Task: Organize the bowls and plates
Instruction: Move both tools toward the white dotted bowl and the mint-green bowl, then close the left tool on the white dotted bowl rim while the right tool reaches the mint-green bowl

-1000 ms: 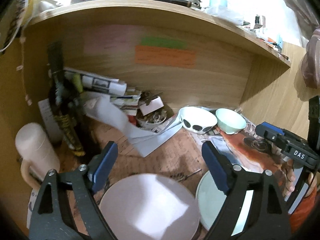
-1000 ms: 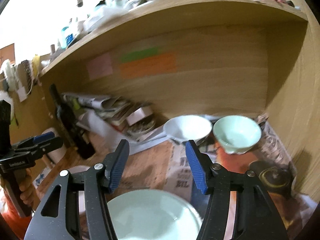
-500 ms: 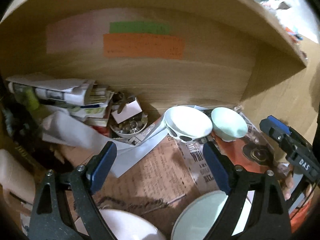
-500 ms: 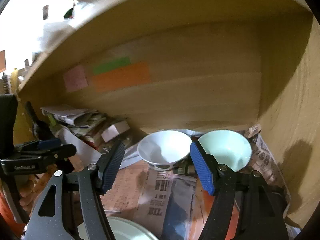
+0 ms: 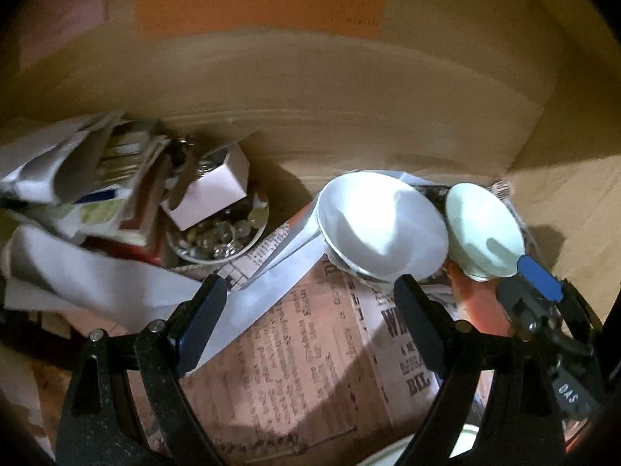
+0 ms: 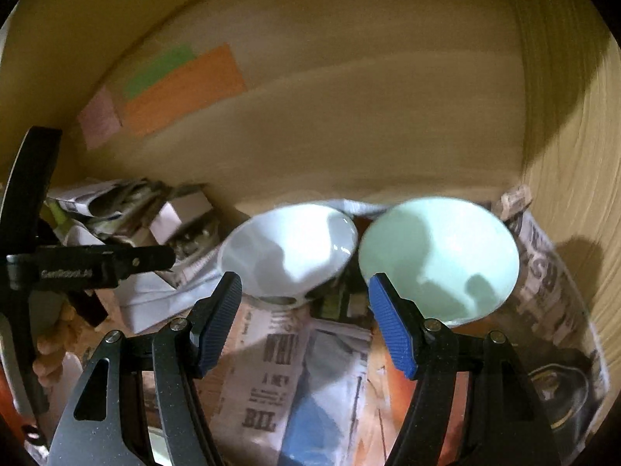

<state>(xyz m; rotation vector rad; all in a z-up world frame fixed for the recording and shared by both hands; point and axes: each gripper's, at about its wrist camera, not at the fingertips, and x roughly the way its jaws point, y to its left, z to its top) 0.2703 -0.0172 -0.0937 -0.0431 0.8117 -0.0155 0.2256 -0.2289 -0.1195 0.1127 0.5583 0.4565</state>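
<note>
Wooden shelf recess (image 6: pixel 388 124), smooth pale-grained back and side walls; orange (image 6: pixel 182 91), green (image 6: pixel 159 70) and pink (image 6: pixel 99 118) paper notes stuck flat to the back wall.

Floor lined with creased newspaper (image 5: pixel 310 369), printed in bold black lettering.

White bowl (image 5: pixel 382 225): round, glossy ceramic, tilted, resting on the newsprint near the back wall. Mint-green bowl (image 6: pixel 438 260): round, glazed, smooth, just beside the white one on its right, close to the side wall; whether the rims touched could not be told.

Clutter to the left: a heap of folded papers and booklets (image 5: pixel 77 178), a loose white sheet (image 5: pixel 97 279), and a small shallow dish of beads (image 5: pixel 221 237) with a white card box (image 5: pixel 211 194) sitting on it.

Left gripper (image 5: pixel 310 310): black arms, blue pads, fingers spread wide with nothing between them, short of the white bowl.

Right gripper (image 6: pixel 304 322): ribbed blue pads, fingers moderately apart and empty, the right finger overlapping the mint bowl's near rim in view.

A pale plate rim (image 5: pixel 465 439) showed at the lower edge of the left view.
</note>
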